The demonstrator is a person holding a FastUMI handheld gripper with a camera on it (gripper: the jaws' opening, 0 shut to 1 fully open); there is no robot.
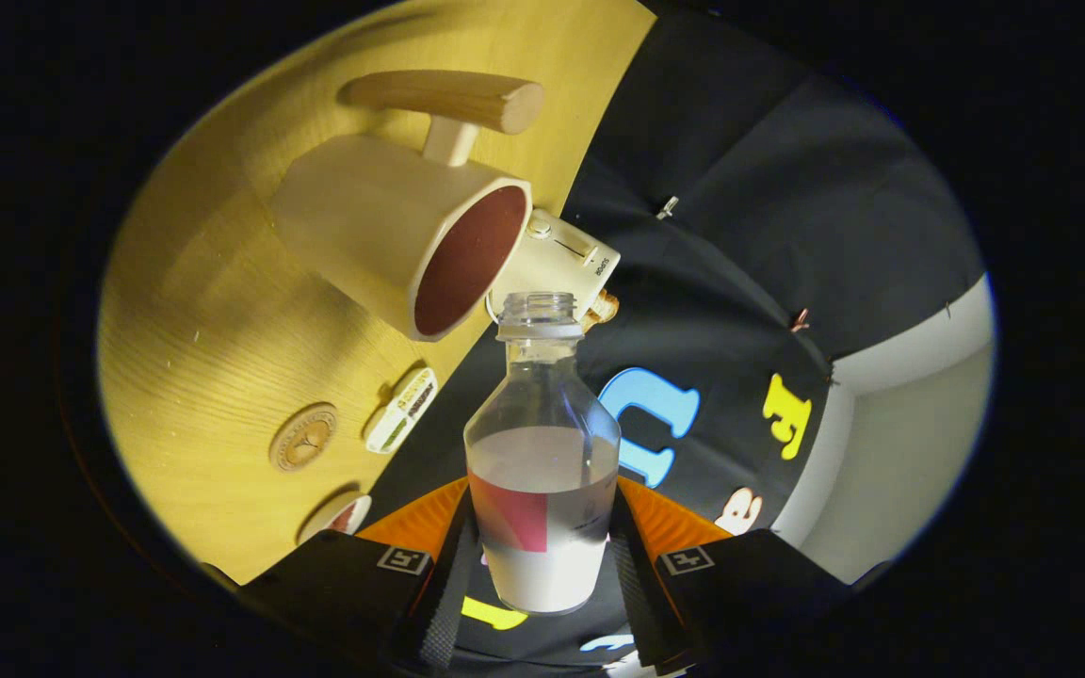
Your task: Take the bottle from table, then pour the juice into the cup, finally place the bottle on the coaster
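Clear plastic, cap off: your gripper (542, 556) grasps the bottle (542, 452), both fingers pressed to its sides over the label. White juice (542, 527) fills roughly its lower half, the liquid's surface running level across your tilted view. The bottle's open mouth sits just beside the cup's rim, not yet over it. The cup (401, 231), cream outside and dark red inside, stands on the wooden table (194, 311) with its wooden handle (453, 99) on the far side from the bottle. A cream device (566, 259) sits just behind the cup. The round wooden coaster (303, 437) lies on the table, well apart from the cup, with a small packet (401, 411) near it.
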